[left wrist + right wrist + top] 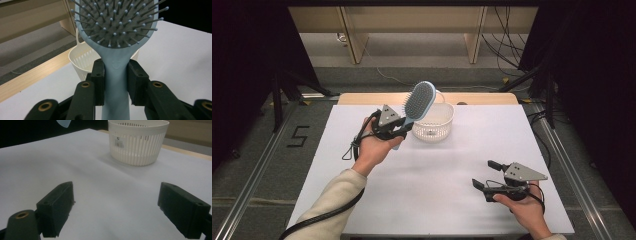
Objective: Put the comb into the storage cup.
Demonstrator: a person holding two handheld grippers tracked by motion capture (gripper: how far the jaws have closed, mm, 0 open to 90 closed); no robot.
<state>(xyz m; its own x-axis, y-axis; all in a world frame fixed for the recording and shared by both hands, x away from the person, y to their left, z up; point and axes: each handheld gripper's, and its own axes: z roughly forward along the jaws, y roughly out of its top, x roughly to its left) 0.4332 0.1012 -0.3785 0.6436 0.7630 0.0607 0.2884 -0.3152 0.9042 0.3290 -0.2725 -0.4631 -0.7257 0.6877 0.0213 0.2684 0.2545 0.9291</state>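
Note:
A light blue hairbrush (418, 102) with a grey bristle pad is held up in the air by its handle (116, 82). My left gripper (403, 131) is shut on that handle, its black pads pressing both sides, as the left gripper view shows (115, 75). The brush head tilts up and to the right, over the near-left rim of a white slatted basket (435, 125) (82, 60) (138, 141). My right gripper (484, 175) rests low at the table's right front, jaws wide apart (116, 207) with nothing between them.
The white table top (437, 175) spreads around the basket, with a wooden strip (482, 98) along its far edge. Wooden furniture legs and cables stand on the floor beyond. Dark curtains and stands flank both sides.

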